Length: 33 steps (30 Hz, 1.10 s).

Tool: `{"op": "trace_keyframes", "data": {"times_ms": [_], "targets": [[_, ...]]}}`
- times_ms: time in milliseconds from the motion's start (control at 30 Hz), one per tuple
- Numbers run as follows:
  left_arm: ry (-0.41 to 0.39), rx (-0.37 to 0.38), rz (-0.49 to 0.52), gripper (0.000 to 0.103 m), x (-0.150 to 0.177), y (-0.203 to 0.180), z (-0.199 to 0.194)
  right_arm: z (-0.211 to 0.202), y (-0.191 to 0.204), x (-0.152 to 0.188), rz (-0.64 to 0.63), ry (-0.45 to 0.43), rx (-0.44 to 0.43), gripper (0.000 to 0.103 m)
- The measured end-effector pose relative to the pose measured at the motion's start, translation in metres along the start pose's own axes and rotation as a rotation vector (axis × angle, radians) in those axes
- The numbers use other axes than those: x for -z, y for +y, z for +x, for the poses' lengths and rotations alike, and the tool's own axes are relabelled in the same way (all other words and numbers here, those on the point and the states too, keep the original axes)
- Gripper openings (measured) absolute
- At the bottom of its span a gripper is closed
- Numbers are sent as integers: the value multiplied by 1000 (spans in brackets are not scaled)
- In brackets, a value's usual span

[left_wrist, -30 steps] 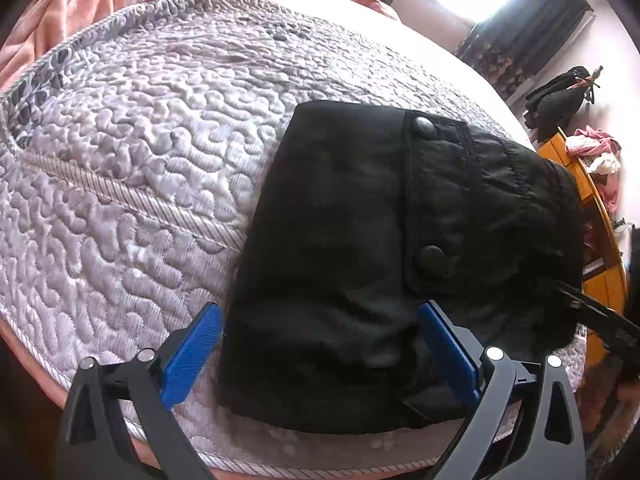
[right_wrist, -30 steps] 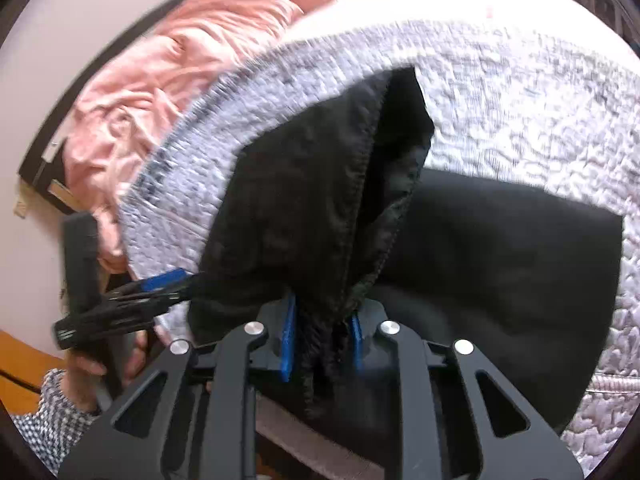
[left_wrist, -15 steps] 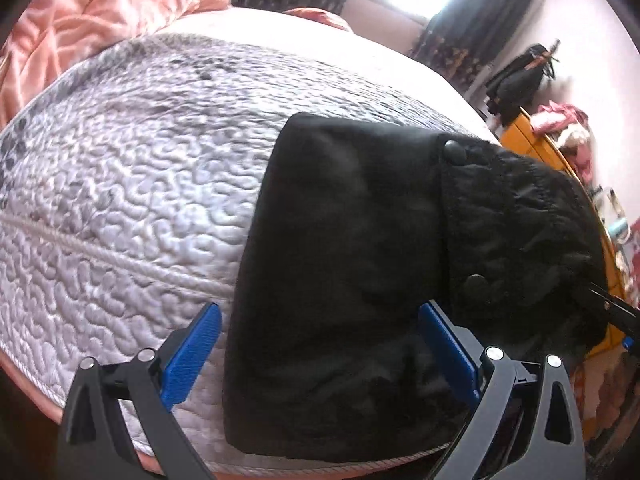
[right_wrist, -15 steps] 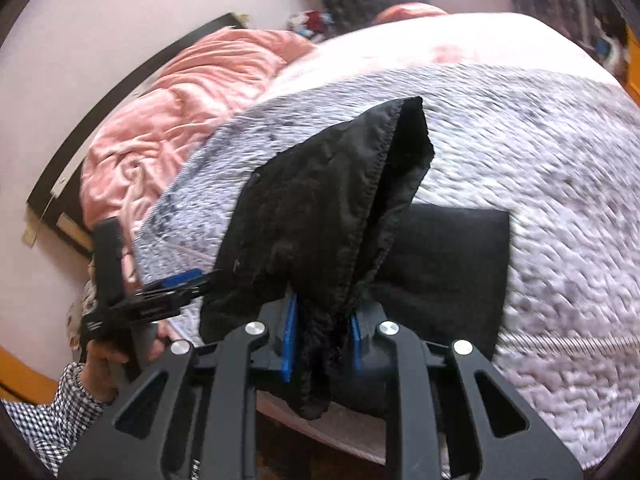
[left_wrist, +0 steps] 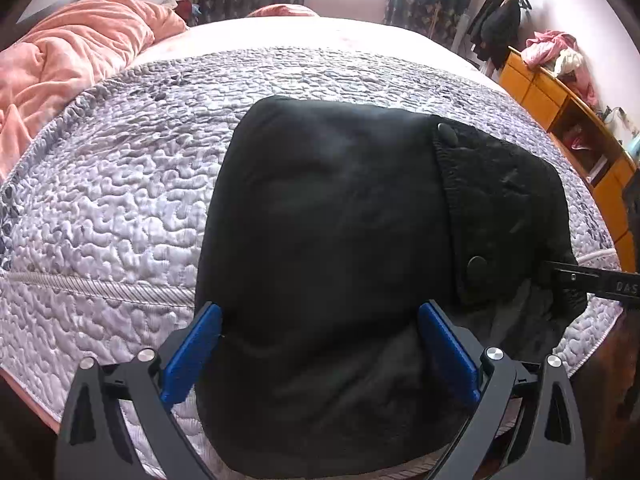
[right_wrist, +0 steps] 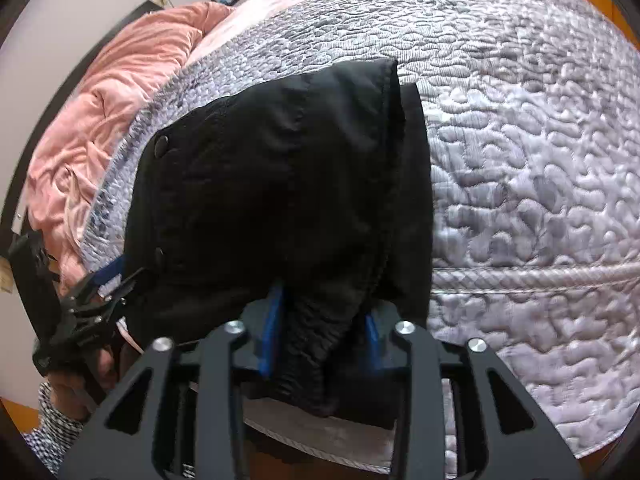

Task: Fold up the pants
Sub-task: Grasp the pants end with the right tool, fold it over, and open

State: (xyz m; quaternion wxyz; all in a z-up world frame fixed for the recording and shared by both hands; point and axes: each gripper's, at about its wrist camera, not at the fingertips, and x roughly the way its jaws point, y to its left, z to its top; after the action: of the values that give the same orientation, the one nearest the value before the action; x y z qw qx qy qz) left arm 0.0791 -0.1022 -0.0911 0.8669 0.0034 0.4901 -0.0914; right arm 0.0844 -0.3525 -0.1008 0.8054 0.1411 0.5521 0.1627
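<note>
The right gripper (right_wrist: 320,334), its jaws just eased apart, has a fold of the black pants (left_wrist: 332,240) loose between its blue pads. The left gripper (left_wrist: 320,348) stands wide open over the pants, which lie folded at the near edge of a grey quilted bedspread (left_wrist: 120,184). Letters "DAS" show on the right gripper's finger. A pink blanket (left_wrist: 60,64) lies far left, an orange cabinet (left_wrist: 560,108) right.

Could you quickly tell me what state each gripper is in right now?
Left gripper: open, fingers wide over the pants, gripping nothing.
Right gripper: jaws have just been opening; a bunch of pants hangs between the fingers, apparently released.
</note>
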Motion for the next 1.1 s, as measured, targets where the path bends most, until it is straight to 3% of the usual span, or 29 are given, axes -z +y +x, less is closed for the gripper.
{"op": "trace_keyframes", "data": {"times_ms": [67, 133, 300, 400, 500, 567, 667, 767, 933, 1000, 1100], "targets": [[3, 14, -17, 99, -3, 3, -4, -13, 7, -4, -39, -37, 40, 58], [-13, 18, -27, 99, -6, 5, -10, -26, 10, -11, -55, -76, 29, 65], [-16, 50, -19, 99, -18, 2, -12, -32, 7, -44, -57, -108, 46, 66], [-6, 60, -11, 99, -23, -1, -9, -21, -1, -64, -15, -95, 11, 66], [-2, 61, -14, 99, -25, -2, -7, -6, -5, -78, 7, -64, -27, 47], [-6, 58, -12, 99, -25, -3, -7, -2, -4, -82, 18, -70, -22, 10], [-13, 60, -10, 99, -25, -3, -8, -8, -3, -86, 25, -100, -44, 6], [-23, 82, -20, 99, -25, -4, -11, -19, 1, -91, 0, -133, -10, 6], [-36, 101, -14, 99, -27, -9, -16, 7, -13, -91, 44, -59, 38, 7], [-44, 108, -12, 99, -27, -10, -19, 13, -15, -88, 47, -53, 46, 9], [-47, 107, -7, 99, -27, -11, -21, 8, -8, -84, 16, -72, 76, 23]]}}
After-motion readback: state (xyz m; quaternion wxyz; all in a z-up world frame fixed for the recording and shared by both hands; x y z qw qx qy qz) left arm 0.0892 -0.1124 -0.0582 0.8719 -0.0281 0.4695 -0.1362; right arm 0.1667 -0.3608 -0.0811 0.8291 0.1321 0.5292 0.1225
